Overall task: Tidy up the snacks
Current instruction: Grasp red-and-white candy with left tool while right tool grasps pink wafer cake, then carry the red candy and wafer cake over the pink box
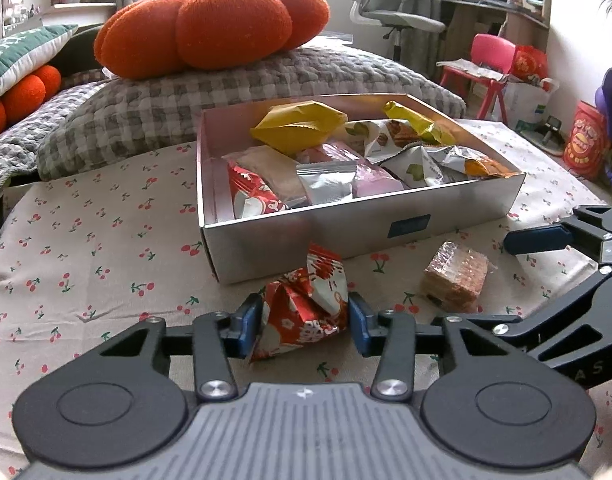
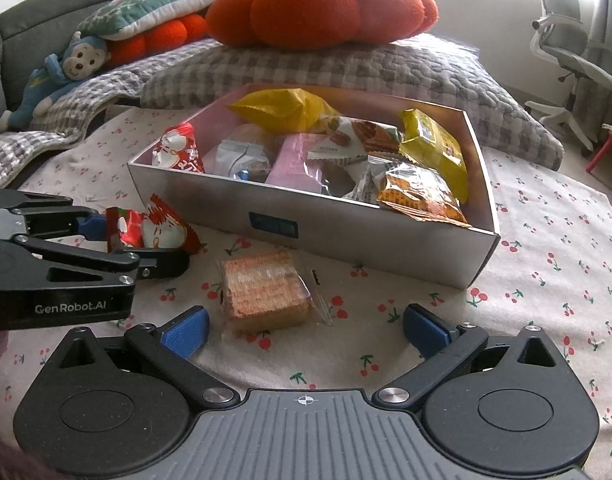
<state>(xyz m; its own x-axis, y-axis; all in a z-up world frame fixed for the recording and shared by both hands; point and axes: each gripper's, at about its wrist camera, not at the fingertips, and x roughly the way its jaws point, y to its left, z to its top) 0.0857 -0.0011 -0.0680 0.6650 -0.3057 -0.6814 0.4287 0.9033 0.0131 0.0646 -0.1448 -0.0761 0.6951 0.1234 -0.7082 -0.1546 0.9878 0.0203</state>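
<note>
A silver box on the cherry-print cloth holds several snack packets. My left gripper is shut on a red-and-white snack packet in front of the box; it also shows in the right wrist view, with the left gripper around it. My right gripper is open and empty, its blue pads either side of a clear-wrapped wafer block, just short of it. The wafer block lies on the cloth right of the held packet. The right gripper's fingers show at the right edge.
A grey checked blanket with an orange pumpkin cushion lies behind the box. A blue monkey toy sits at the far left. An office chair and a pink chair stand beyond the bed.
</note>
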